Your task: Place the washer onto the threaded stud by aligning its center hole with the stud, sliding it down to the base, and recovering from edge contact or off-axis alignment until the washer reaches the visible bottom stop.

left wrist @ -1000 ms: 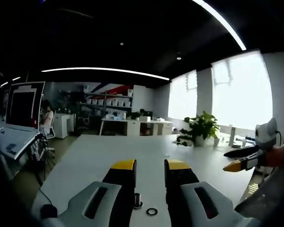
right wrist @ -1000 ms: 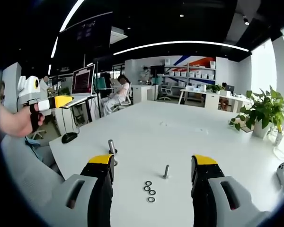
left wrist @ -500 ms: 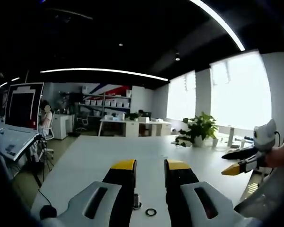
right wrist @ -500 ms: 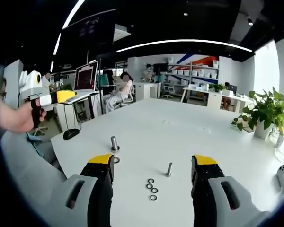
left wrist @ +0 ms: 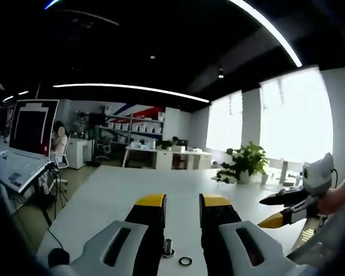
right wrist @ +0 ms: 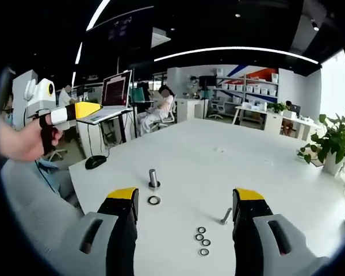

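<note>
— Office space, open plan, with a long white table [right wrist: 230, 167] running up the middle of both views. What sits on it?

— In the right gripper view, an upright grey threaded stud [right wrist: 153, 179] stands left of centre, with one dark metal ring washer [right wrist: 154, 200] lying flat just below it. A cluster of four small dark washers [right wrist: 201, 240] lies lower centre, and a small grey bolt [right wrist: 226, 216] leans beside them at lower right.

— And the right gripper [right wrist: 186, 202]?

— Jaws spread wide, nothing between them.

— The left gripper [left wrist: 182, 200]?

— Jaws narrow, a slim gap, nothing held. In the left gripper view the stud [left wrist: 168, 248] and washer [left wrist: 186, 261] show at the bottom centre, between its jaws. It also appears at the upper left of the right gripper view, in a person's hand [right wrist: 24, 141].
</note>
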`<state>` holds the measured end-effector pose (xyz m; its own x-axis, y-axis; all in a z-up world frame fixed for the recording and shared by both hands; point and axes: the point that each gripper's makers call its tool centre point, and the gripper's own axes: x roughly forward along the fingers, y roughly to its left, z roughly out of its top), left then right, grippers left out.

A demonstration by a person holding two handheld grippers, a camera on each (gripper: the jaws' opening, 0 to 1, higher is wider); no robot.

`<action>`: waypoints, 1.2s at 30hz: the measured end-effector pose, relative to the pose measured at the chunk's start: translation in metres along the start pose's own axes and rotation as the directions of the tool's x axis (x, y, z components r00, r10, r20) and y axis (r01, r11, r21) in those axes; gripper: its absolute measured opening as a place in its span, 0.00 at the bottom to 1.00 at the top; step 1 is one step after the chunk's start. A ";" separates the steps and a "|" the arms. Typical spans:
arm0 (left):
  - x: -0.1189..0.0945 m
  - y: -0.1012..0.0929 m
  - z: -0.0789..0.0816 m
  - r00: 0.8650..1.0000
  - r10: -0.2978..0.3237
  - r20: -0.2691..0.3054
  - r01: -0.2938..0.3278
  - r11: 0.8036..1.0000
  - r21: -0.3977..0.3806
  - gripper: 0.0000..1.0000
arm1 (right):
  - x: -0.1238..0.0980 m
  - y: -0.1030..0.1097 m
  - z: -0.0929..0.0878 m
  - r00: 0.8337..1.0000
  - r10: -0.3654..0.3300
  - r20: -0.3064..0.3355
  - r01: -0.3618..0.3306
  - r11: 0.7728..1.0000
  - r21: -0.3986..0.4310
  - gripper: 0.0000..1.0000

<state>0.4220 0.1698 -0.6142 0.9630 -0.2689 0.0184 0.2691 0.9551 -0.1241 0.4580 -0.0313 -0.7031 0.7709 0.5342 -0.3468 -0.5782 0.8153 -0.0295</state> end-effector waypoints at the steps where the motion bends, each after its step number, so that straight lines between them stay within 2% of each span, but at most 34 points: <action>1: -0.001 0.004 0.001 1.000 0.014 0.012 -0.013 0.999 -0.032 0.21 | 0.003 0.003 0.000 1.000 0.005 0.000 -0.005 1.000 -0.003 0.69; 4: -0.001 0.011 -0.001 0.999 0.033 0.000 -0.033 0.999 -0.030 0.21 | 0.013 0.012 -0.005 1.000 0.027 -0.005 -0.027 1.000 -0.004 0.68; 8: -0.001 0.012 -0.002 0.999 0.039 -0.006 -0.039 0.999 -0.020 0.21 | 0.021 0.021 -0.012 0.999 0.044 -0.003 -0.044 0.999 -0.003 0.68; 12: -0.001 0.006 -0.001 1.000 0.031 -0.004 -0.031 0.999 0.017 0.21 | 0.028 0.032 -0.018 0.997 0.070 0.015 -0.070 0.998 -0.005 0.66; 18: 0.001 0.003 -0.005 1.000 0.015 -0.019 -0.014 1.000 0.026 0.21 | 0.040 0.044 -0.029 0.993 0.107 0.040 -0.108 0.994 0.025 0.66; 24: 0.000 0.002 -0.004 1.000 0.017 -0.018 -0.016 0.999 0.037 0.21 | 0.063 0.058 -0.041 0.988 0.151 0.019 -0.151 0.988 0.012 0.66; 36: -0.001 0.006 -0.006 0.999 0.030 -0.024 -0.029 0.999 0.039 0.21 | 0.096 0.084 -0.061 0.978 0.208 -0.004 -0.208 0.978 0.003 0.62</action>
<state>0.4229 0.1748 -0.6207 0.9700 -0.2428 -0.0088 0.2412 0.9667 -0.0859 0.4668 0.0748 -0.7958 0.6328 0.6913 -0.3487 -0.7251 0.6871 0.0462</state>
